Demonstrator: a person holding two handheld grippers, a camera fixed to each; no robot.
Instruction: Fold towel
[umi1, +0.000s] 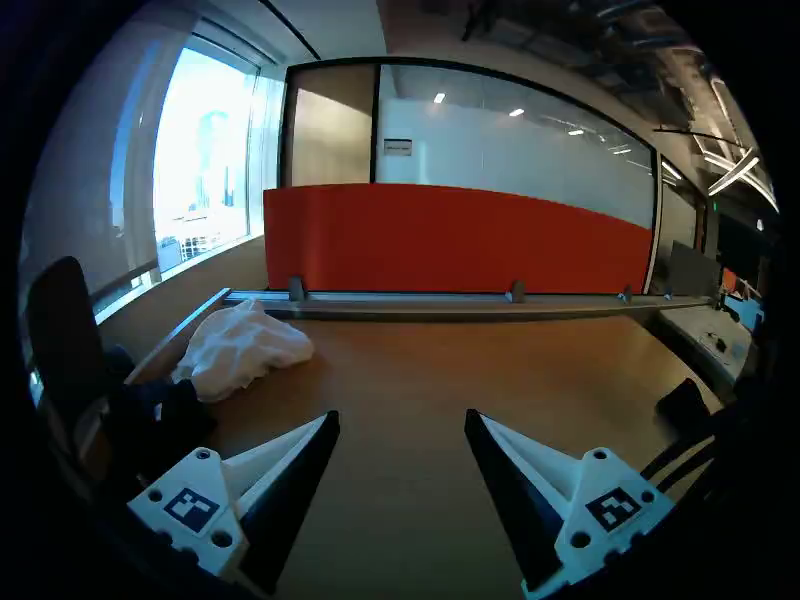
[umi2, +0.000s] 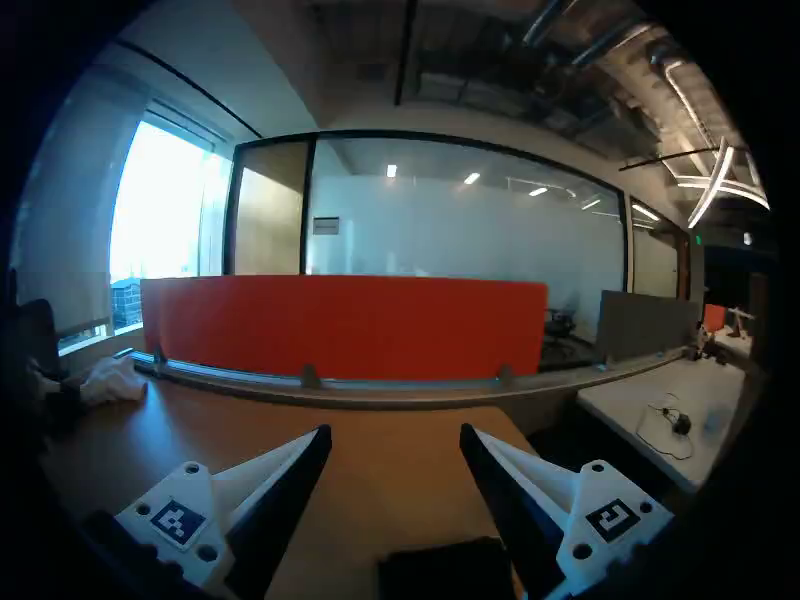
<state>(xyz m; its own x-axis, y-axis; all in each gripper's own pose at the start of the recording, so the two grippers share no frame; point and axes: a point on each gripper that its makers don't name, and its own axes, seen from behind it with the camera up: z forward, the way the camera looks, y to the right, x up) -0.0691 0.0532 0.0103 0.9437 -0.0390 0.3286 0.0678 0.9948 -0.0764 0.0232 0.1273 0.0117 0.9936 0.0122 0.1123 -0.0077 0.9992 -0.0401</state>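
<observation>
Left gripper view: low above the desk (umi1: 450, 370), looking along the left claw (umi1: 400, 415) toward the red divider (umi1: 450, 235), with the towel (umi1: 245, 345) near at left. Right gripper view: along the right claw (umi2: 393, 428), similar heading, towel far left. Shared: desk, divider, window (umi1: 200, 170), glass wall (umi1: 520, 150).

Towel (umi1: 245, 350): one item, white cloth. State: unfolded, crumpled into a loose, rumpled heap with soft creases. Pose: bunched and low, resting flat on its own bulk. Location: on the wooden desk (umi1: 450, 390), in its far left corner on the window side, just beside the rail under the red divider (umi1: 450, 240).
</observation>
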